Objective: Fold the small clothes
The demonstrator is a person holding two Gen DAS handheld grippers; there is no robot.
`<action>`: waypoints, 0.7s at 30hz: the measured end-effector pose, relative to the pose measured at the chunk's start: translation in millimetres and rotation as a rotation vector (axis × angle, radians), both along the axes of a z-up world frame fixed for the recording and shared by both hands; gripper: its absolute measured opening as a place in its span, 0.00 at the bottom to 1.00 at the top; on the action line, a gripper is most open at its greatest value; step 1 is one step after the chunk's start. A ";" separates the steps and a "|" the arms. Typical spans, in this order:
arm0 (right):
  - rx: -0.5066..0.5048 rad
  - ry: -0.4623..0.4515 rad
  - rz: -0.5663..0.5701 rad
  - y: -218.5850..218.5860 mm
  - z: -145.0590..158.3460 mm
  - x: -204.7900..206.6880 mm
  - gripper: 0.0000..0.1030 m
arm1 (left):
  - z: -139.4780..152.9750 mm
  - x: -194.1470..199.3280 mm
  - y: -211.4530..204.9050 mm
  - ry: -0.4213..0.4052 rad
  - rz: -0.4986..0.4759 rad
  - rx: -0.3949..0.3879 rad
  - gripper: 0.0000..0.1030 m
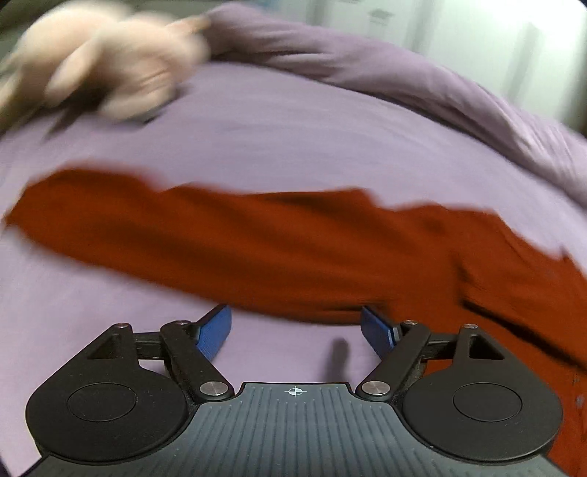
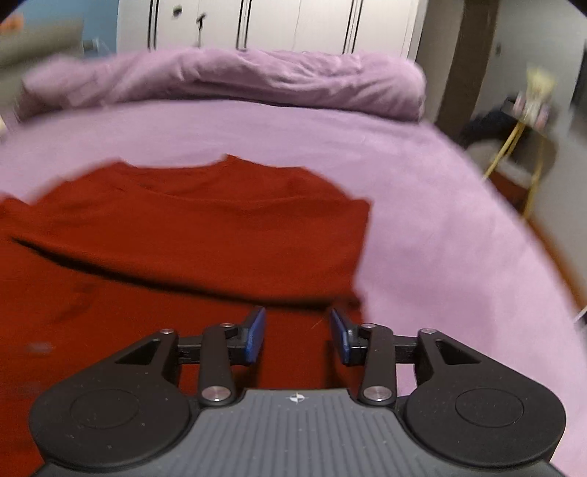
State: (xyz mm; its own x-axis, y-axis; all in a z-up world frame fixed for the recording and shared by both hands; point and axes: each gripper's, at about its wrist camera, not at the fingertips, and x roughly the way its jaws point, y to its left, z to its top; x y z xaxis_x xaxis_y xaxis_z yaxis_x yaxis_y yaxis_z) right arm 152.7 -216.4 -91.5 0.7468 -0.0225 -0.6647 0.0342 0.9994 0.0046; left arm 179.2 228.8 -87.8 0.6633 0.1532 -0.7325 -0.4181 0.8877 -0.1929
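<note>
A lilac bed (image 2: 422, 190) filled both views, with a bunched duvet (image 2: 256, 79) of the same colour along its far side and white wardrobe doors (image 2: 279, 25) behind it. A red shirt (image 2: 190, 227) lay spread flat on the sheet, one fold crossing it; in the left wrist view its long red band (image 1: 256, 249) ran across the bed from left to right. A pale heap of clothes (image 1: 110, 69), blurred, sat on the bed well beyond the shirt, near the duvet. The left gripper (image 1: 295, 328) hung over bare sheet just beside the shirt's near edge, jaws wide, nothing between them. The right gripper (image 2: 297, 335) hung over the shirt near its right edge, jaws moderately apart, with only cloth below and no grip on it.
</note>
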 end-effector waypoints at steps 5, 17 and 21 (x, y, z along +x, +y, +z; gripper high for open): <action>0.155 0.024 0.005 7.6 -0.6 -32.5 0.59 | -10.2 -38.6 105.7 -0.107 0.275 -0.264 0.70; 0.204 0.066 0.039 45.8 4.2 -34.4 0.55 | -50.8 -61.1 240.8 -0.325 0.664 -0.667 0.09; 0.192 0.070 0.047 50.7 5.1 -35.9 0.51 | -38.8 -58.9 232.4 -0.334 0.607 -0.589 0.08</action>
State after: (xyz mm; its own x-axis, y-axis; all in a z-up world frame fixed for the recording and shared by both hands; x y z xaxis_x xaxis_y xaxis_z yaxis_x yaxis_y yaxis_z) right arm 116.8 -165.6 -86.4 0.6956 0.1428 -0.7041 -0.0051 0.9810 0.1939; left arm 120.4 461.2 -126.6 0.7824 0.2074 -0.5872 -0.6227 0.2523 -0.7406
